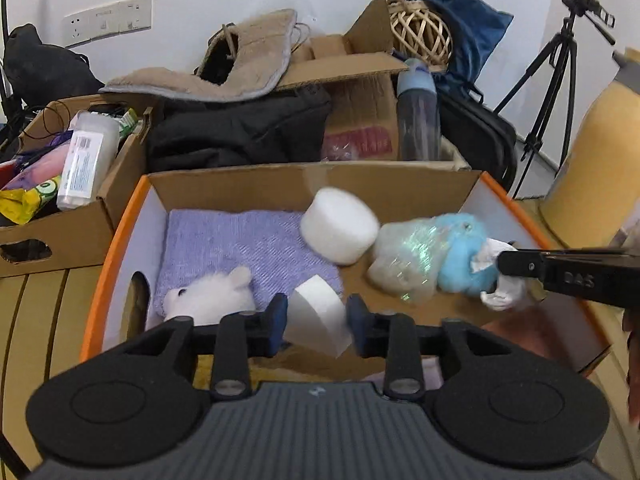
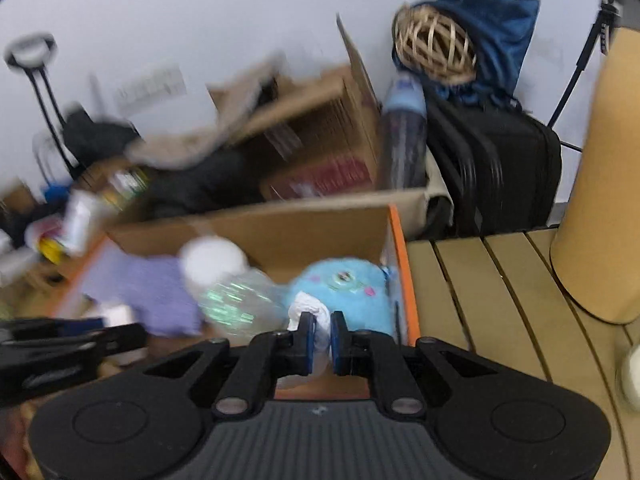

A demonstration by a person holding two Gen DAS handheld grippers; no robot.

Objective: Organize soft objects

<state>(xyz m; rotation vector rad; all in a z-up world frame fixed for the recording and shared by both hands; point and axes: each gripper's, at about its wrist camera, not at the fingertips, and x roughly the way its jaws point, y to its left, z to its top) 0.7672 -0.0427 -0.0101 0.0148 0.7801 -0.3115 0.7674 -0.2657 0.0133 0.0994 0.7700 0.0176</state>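
An orange-rimmed cardboard box (image 1: 120, 216) holds a purple cloth (image 1: 240, 244), a white plush (image 1: 212, 296), a white foam cylinder (image 1: 340, 224), an iridescent pouch (image 1: 404, 256) and a blue plush toy (image 1: 460, 256). My left gripper (image 1: 318, 320) is shut on a white foam wedge (image 1: 318, 316) just above the box's near side. My right gripper (image 2: 322, 336) is shut on a crumpled white tissue (image 2: 316, 320) pressed against the blue plush toy (image 2: 344, 288) at the box's right end; it also shows in the left wrist view (image 1: 504, 268). The right wrist view is blurred.
A second cardboard box (image 1: 60, 224) with bottles and packets stands to the left. Behind are more boxes, a beige mat (image 1: 224, 68), a black bag, a blue bottle (image 1: 418, 116), a wicker ball (image 1: 420, 32) and a tripod (image 1: 560, 76). A yellow cylinder (image 2: 600, 184) stands on the slatted table at right.
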